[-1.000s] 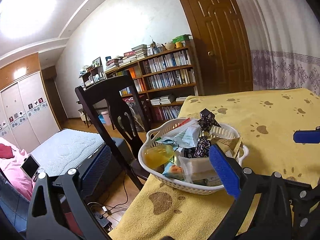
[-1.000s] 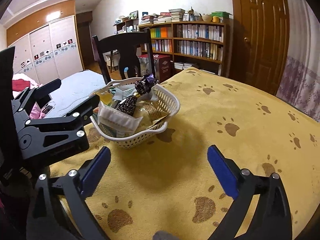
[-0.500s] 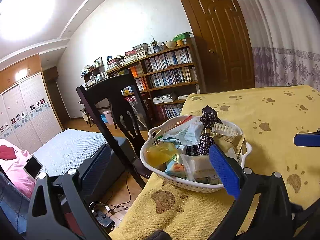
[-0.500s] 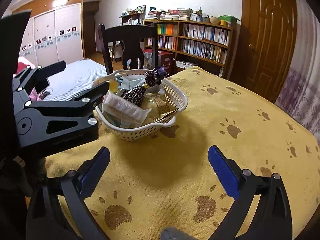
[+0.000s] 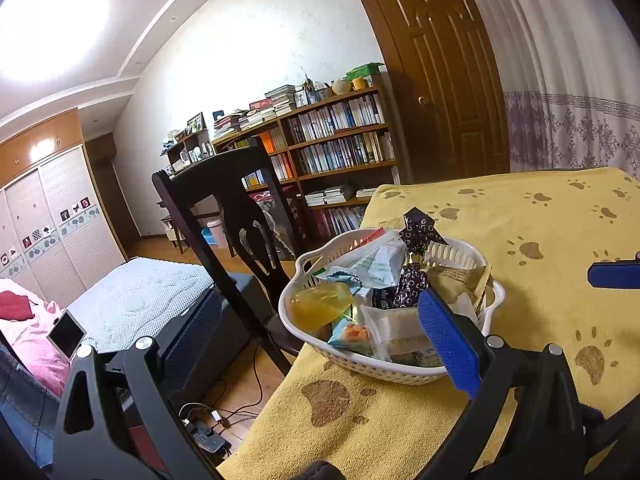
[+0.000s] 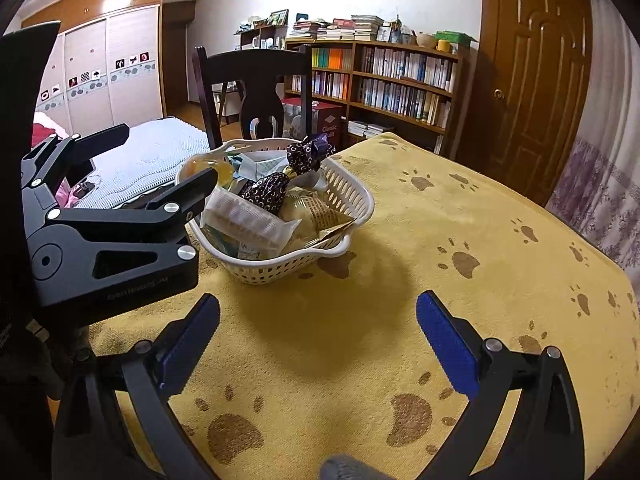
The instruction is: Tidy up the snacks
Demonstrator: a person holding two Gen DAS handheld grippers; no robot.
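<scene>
With both the left claw (image 6: 168, 184) and right claw (image 6: 318, 344) spread empty, the basket (image 6: 344, 196)'s light, crinkly wrapped snacks (image 6: 248, 216) (probably slippery) look best pinched at a sealed edge.

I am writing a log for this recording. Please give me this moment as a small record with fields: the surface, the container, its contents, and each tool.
surface: table under a yellow paw-print cloth
container: white slotted basket, near the cloth's edge by a dark chair
contents: heaped wrapped snacks, including a dark patterned candy and a clear yellow pouch
left tool: open, empty, beside the basket
right tool: open, empty, over bare cloth
</scene>
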